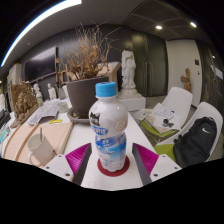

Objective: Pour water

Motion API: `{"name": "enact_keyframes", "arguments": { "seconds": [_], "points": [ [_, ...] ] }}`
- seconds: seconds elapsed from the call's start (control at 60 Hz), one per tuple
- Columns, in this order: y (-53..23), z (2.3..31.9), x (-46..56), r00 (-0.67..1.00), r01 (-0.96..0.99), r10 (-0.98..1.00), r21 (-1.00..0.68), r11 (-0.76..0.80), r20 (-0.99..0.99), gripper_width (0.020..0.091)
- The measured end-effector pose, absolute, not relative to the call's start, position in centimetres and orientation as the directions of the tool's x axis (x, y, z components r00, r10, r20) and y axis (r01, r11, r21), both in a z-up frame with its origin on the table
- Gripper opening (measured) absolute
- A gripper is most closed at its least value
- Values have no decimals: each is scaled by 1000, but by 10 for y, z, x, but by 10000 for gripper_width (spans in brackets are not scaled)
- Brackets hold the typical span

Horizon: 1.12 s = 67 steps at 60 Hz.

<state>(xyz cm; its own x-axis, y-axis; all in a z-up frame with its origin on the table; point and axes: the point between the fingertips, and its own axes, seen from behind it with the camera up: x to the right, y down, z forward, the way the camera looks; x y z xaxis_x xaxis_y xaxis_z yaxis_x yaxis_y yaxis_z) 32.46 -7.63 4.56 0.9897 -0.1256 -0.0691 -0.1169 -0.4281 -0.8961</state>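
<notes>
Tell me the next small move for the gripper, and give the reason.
Probably close the fingers on the water bottle. It stands upright between the gripper's fingers on a red coaster, blue cap still on, and it seems to rest on its own support, with the magenta pads beside it. A firm hold must come before any lifting or pouring.

Clear water bottle (109, 125) (blue cap on) stands upright on a red coaster.
</notes>
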Motion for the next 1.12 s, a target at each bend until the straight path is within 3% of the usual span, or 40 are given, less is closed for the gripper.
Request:
{"name": "enact_keyframes", "arguments": {
  "seconds": [0.067, 0.567, 0.867, 1.117],
  "points": [
    [-93, 52, 324, 986, -132, -154, -887, -442, -70, 858],
    [-303, 185, 223, 972, -106, -233, -855, -508, 18, 854],
    [-374, 220, 152, 974, -42, -214, -859, -511, 79, 851],
    [-392, 221, 144, 967, -72, -244, -844, -532, 72, 854]
  ]
}}
